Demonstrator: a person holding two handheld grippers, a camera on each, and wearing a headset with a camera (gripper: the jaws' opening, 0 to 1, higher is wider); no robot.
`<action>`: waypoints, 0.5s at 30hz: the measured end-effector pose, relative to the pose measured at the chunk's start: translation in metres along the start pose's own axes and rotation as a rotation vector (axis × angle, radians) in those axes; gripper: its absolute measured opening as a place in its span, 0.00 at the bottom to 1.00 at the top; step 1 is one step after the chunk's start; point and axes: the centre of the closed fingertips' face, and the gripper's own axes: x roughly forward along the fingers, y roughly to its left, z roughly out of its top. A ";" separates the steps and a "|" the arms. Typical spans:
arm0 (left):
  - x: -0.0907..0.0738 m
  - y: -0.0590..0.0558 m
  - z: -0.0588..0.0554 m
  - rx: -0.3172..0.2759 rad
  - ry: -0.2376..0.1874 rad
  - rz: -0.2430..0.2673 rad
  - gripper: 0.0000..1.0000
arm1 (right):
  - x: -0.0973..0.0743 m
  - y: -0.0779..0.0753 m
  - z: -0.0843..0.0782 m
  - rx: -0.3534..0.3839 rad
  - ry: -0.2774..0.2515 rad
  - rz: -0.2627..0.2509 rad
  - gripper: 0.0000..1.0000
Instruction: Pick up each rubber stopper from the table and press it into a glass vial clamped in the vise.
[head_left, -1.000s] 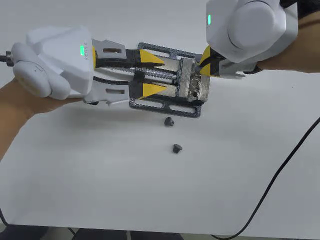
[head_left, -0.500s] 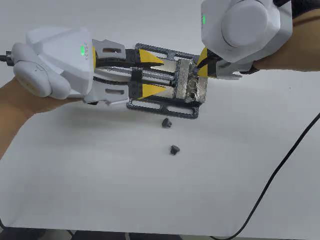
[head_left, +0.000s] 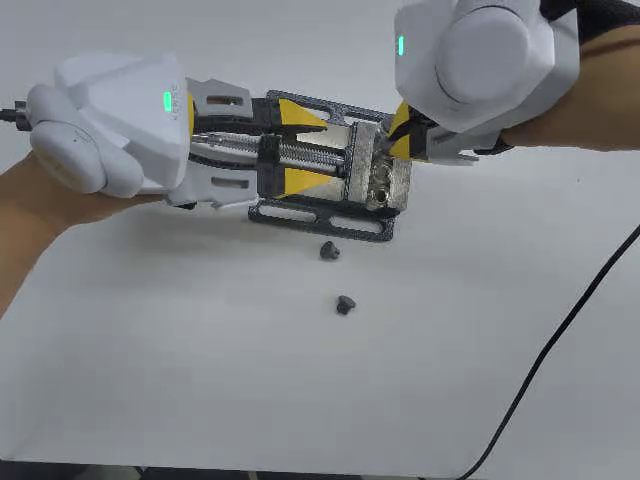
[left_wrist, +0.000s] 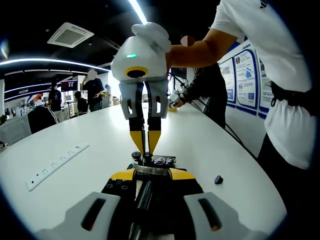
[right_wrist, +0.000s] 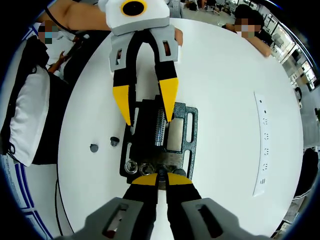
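The right claw (left_wrist: 146, 150), pinched narrow on a small dark rubber stopper (right_wrist: 161, 172), sits directly over the clear glass vials (left_wrist: 160, 161), while the left claw (head_left: 332, 150) gapes wide.

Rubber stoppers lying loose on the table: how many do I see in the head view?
2. One rubber stopper lies just in front of the vise; the other lies nearer the person. More may be hidden under the right gripper.
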 end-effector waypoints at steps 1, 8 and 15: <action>0.000 0.000 0.000 0.000 -0.001 0.000 0.21 | 0.000 0.000 0.000 -0.005 0.007 0.000 0.05; -0.002 0.003 0.000 -0.001 0.000 0.005 0.22 | -0.001 0.000 0.001 -0.001 0.024 0.009 0.05; -0.002 0.003 0.001 0.001 -0.001 0.007 0.21 | -0.001 -0.001 0.001 -0.002 0.032 -0.002 0.06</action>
